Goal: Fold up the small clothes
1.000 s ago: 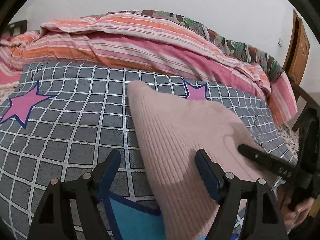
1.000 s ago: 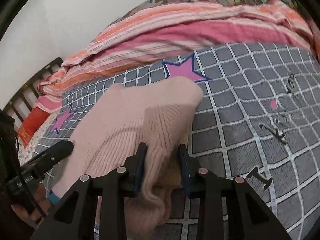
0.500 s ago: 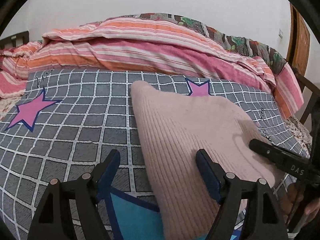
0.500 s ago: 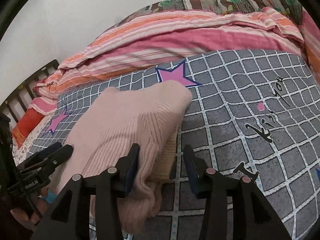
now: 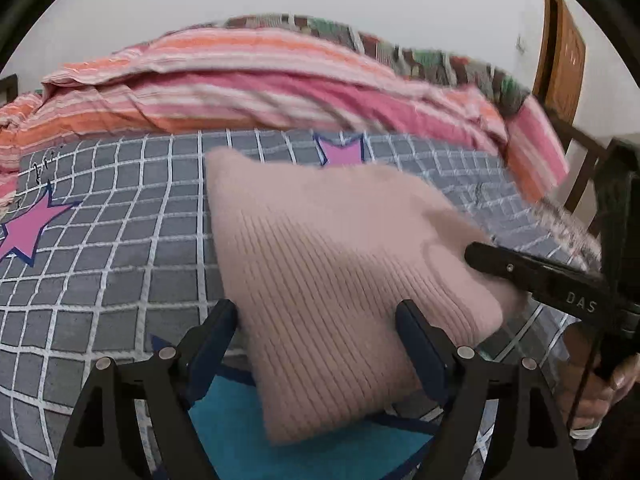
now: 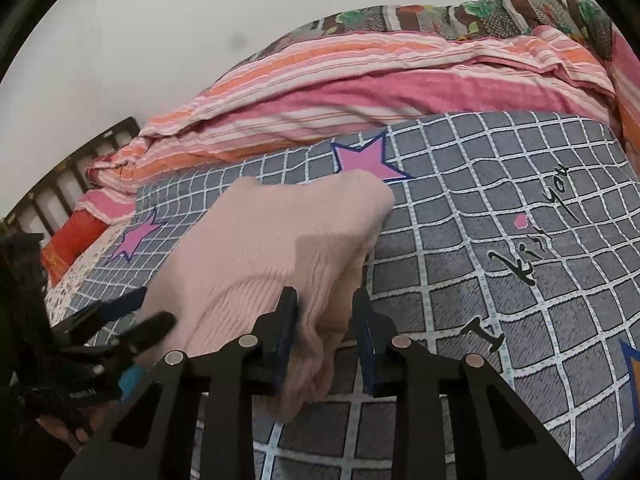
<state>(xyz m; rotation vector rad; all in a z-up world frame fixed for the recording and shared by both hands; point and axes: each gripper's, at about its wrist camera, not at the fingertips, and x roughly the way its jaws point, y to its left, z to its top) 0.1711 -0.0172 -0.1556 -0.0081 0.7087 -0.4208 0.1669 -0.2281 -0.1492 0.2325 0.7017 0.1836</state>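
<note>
Over on the left side, the left gripper (image 5: 316,324) has its fingers spread wide, sitting on either side of the near edge of the pink knit sweater (image 5: 328,272), not pinching it as far as I can see. That sweater is lying folded on the grey checked bedsheet (image 5: 120,216) with the pink stars, and a bit of blue fabric (image 5: 224,412) peeks out under its near edge. Behind it there's a bunched-up striped pink and orange quilt (image 5: 248,80). Moving right, the right gripper (image 6: 326,336) has its fingers apart too, with a lumpy fold of the sweater (image 6: 280,248) sitting between them, touching the left finger only.
</note>
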